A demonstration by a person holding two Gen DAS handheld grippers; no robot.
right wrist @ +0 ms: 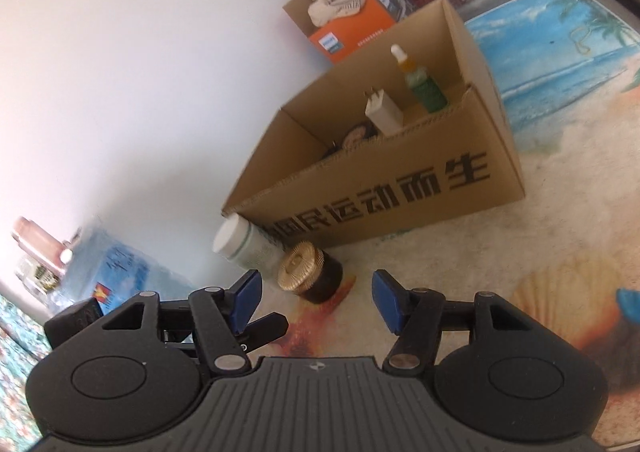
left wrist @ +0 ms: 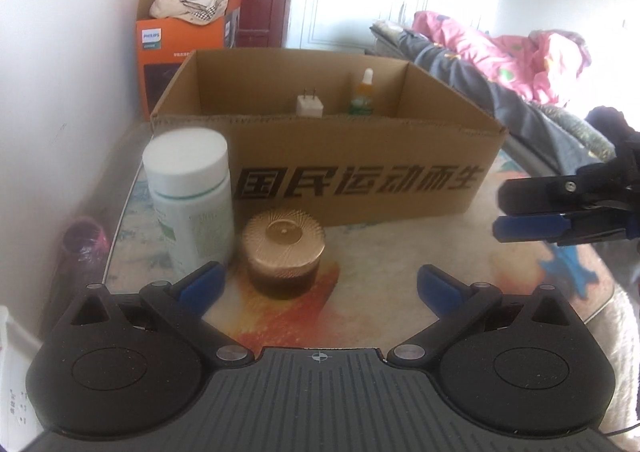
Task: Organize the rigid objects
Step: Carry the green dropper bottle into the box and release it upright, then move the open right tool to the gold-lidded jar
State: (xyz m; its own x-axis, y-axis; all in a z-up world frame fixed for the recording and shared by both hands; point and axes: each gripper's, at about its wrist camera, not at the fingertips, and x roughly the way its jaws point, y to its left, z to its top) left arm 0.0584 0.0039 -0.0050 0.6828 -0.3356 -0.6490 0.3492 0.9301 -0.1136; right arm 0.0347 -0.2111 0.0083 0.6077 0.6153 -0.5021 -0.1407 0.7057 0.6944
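Left wrist view: left gripper spread wide, empty, before gold-lidded jar; right gripper likewise wide, empty.

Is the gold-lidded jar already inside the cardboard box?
No, the gold-lidded jar stands on the table outside the cardboard box, in front of its printed wall beside the white bottle.

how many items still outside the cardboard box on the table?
2. White bottle stands at the cardboard box front-left corner; gold-lidded jar sits just right of it, nearest the open left tongs. More may be hidden behind the box.
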